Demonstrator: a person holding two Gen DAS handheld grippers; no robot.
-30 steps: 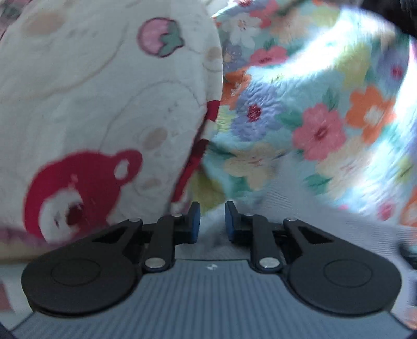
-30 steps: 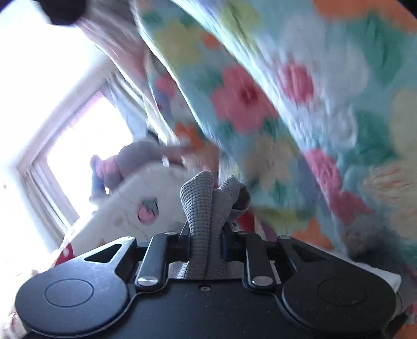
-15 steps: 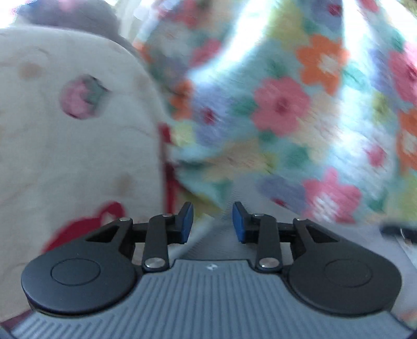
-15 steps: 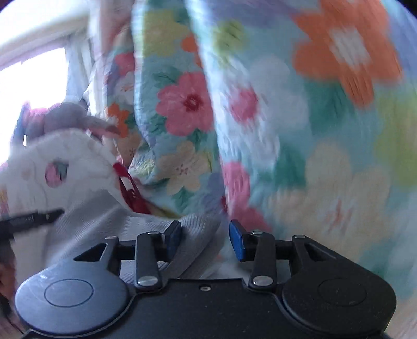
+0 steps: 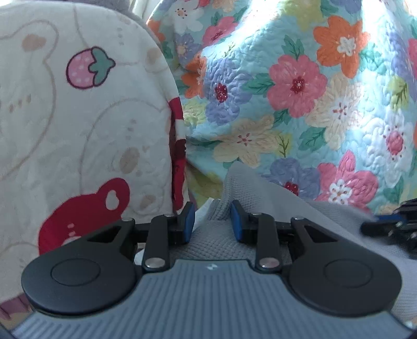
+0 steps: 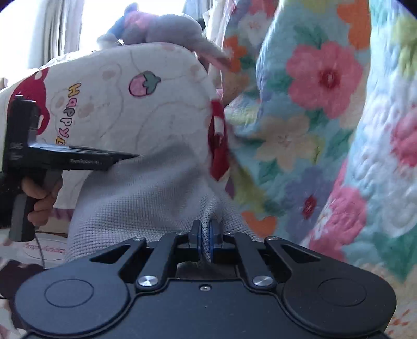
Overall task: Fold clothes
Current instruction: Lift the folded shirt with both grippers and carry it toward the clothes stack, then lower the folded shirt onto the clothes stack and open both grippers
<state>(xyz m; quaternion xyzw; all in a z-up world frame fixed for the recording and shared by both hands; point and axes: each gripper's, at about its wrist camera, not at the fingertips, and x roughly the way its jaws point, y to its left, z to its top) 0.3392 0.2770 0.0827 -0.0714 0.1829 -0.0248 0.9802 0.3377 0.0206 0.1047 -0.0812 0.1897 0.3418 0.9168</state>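
Note:
A grey waffle-knit garment (image 6: 156,198) hangs stretched between my two grippers. In the right wrist view my right gripper (image 6: 205,234) is shut, with a thin fold of the grey knit pinched between its blue pads. My left gripper (image 5: 212,221) has a thick bunch of the same garment (image 5: 260,193) filling the gap between its blue pads, and its jaws are closing on it. From the right wrist view the left gripper (image 6: 130,156) shows side-on at the left, its tip buried in the raised cloth edge, with a hand (image 6: 39,198) on its grip. The right gripper (image 5: 385,226) appears blurred at the left view's right edge.
A cream blanket with bears and strawberries (image 5: 78,130) bulges at the left behind the garment. A quilted floral cover (image 5: 299,104) rises on the right, close to both grippers. A grey and pink plush toy (image 6: 166,28) lies on top of the cream blanket by a bright window (image 6: 104,15).
The right gripper let go of a thick bunch, opened, then shut on a thin fold of the grey knit while rolling upright. Grey cloth now fills the left gripper's gap.

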